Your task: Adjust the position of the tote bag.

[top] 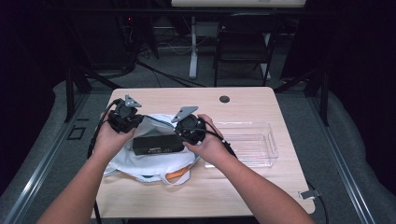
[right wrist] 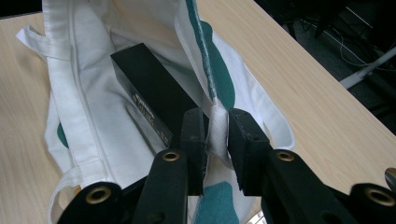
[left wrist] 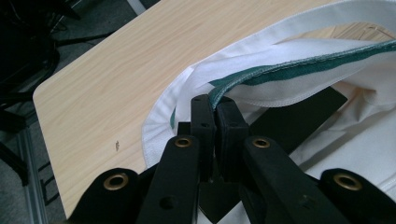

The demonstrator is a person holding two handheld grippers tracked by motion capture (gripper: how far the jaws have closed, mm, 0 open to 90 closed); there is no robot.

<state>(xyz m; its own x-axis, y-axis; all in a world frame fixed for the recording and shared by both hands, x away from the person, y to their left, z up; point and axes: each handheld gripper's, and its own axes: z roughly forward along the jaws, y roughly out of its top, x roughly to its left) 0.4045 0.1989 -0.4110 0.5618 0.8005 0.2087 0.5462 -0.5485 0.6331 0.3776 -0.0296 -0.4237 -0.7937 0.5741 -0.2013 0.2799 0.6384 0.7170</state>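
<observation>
Pinched flat in my left tongs, the white tote bag's green-trimmed rim stays lifted off the tabletop, so I widen my slackening right tongs slowly, letting the black box settle inside.

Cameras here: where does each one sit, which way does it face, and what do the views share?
High view: above the person's side, facing forward and down on the table; both forearms, left tongs and right tongs at a white bag.
Left gripper view: rides the left tongs, looking along jaws shut on the bag's green-trimmed edge.
Right gripper view: rides the right tongs, jaws around the edge, a slight gap showing.
Shared: bag and black box.
</observation>
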